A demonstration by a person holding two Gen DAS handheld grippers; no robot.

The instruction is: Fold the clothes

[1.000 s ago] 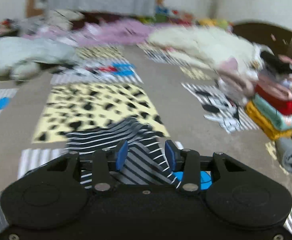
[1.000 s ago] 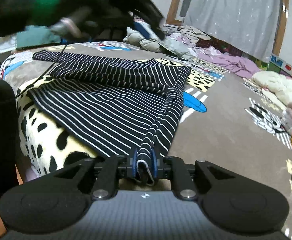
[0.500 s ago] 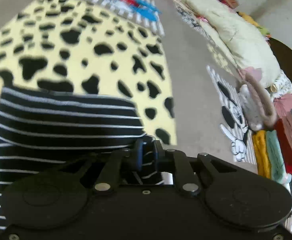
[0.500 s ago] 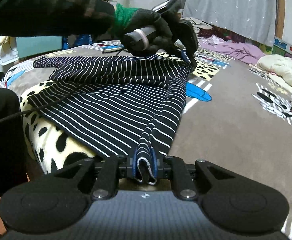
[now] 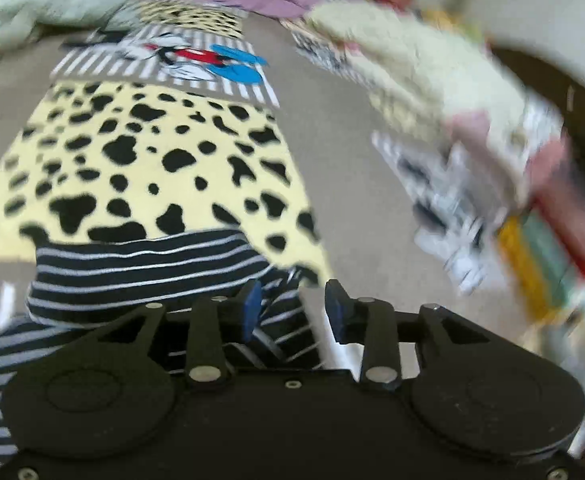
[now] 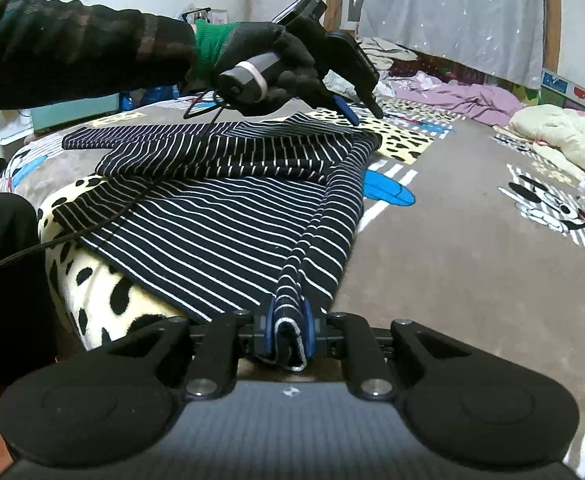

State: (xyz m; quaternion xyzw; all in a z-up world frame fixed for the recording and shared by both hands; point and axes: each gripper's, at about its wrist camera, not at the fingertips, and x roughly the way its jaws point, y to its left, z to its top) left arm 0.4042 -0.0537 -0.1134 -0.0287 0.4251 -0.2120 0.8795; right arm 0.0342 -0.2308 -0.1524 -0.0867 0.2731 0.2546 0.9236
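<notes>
Left wrist view: the left tongs (image 5: 292, 308) are spread wide, nothing between them, hovering above the striped shirt (image 5: 144, 272) at seven o'clock on the spotted blanket (image 5: 140, 160). Right wrist view: the right tongs (image 6: 288, 326) pinch the shirt's folded edge, the garment stretching toward twelve o'clock across the bed (image 6: 452, 264).
</notes>
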